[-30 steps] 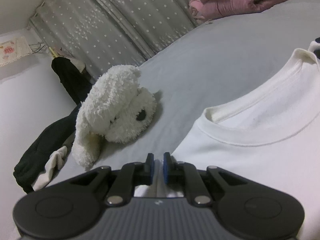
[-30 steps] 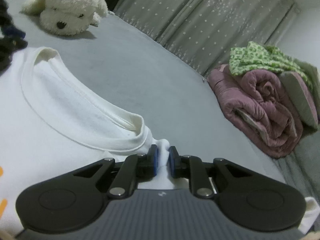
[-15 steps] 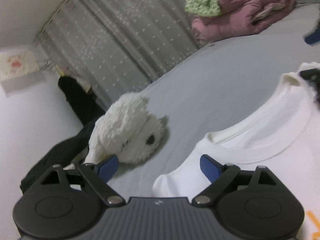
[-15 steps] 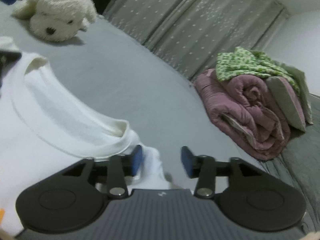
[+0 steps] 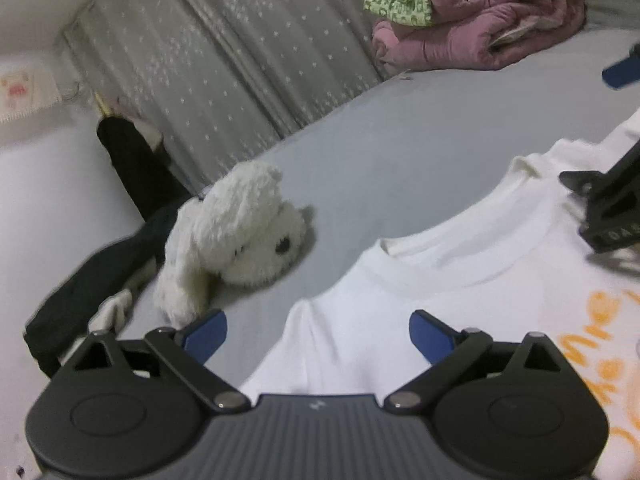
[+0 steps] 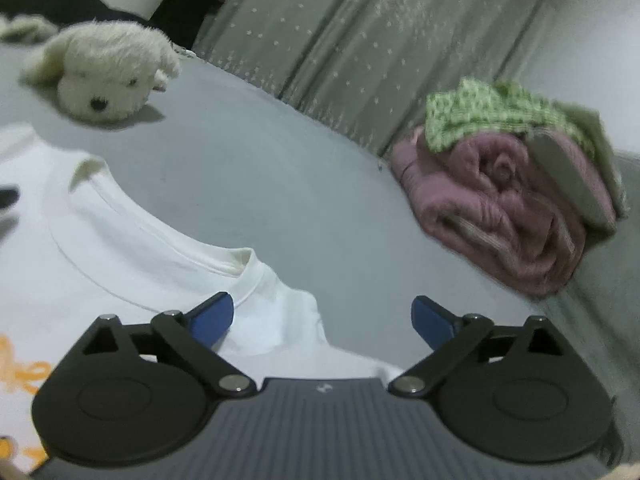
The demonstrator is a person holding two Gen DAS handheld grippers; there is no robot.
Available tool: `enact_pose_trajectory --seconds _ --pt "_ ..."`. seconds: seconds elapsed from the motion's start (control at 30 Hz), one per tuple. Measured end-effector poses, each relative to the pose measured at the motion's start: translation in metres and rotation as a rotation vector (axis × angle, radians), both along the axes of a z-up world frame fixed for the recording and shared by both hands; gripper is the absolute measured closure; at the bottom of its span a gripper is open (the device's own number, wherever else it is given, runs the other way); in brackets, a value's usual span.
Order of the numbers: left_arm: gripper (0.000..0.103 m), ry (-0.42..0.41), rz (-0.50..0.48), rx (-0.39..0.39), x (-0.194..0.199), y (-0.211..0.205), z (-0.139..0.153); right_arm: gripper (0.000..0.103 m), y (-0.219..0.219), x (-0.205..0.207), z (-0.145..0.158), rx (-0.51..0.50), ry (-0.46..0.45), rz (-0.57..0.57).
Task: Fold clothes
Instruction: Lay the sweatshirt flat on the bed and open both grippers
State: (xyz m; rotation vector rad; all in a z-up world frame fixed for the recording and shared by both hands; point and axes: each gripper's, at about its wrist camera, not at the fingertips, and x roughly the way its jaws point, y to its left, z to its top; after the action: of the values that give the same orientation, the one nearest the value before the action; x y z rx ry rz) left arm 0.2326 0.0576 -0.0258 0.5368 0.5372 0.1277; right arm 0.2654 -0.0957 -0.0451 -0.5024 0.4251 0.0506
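A white T-shirt with orange print lies flat on the grey bed sheet, collar toward the curtain. My left gripper hovers above the shirt's left shoulder, its jaws opening wide with nothing pressed between the blue pads. In the right wrist view the same T-shirt spreads to the left. My right gripper hangs over the shirt's right shoulder corner, its jaws also opening, the cloth lying loose below them. The right gripper's dark frame shows at the left wrist view's right edge.
A white plush dog lies on the bed left of the shirt, also the plush dog at the far left. Dark clothes sit by the wall. Rolled pink blankets with a green cloth on top lie at the right. A starred curtain runs behind.
Both grippers were shut on the shirt's shoulder corners; they have let go, spread wide and lifted away. The shirt now lies flat on the bed.
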Motion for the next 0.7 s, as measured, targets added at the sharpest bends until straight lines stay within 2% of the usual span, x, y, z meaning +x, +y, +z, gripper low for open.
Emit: enact_pose_trajectory --seconds 0.17,0.4,0.5,0.7 --pt "0.005 0.054 0.037 -0.064 -0.042 0.004 0.019 0.003 -0.009 -0.039 0.023 0.093 0.046 0.008" --pt "0.005 0.089 0.051 -0.139 -0.11 0.008 0.042 0.002 -0.015 -0.095 0.046 0.157 0.119 0.026" --pt "0.005 0.111 0.029 -0.166 -0.137 0.008 0.047 0.001 -0.016 -0.117 0.055 0.156 0.131 0.026" --pt "0.003 0.155 0.042 -0.247 -0.182 0.021 0.046 0.0 -0.023 -0.161 0.062 0.276 0.194 0.016"
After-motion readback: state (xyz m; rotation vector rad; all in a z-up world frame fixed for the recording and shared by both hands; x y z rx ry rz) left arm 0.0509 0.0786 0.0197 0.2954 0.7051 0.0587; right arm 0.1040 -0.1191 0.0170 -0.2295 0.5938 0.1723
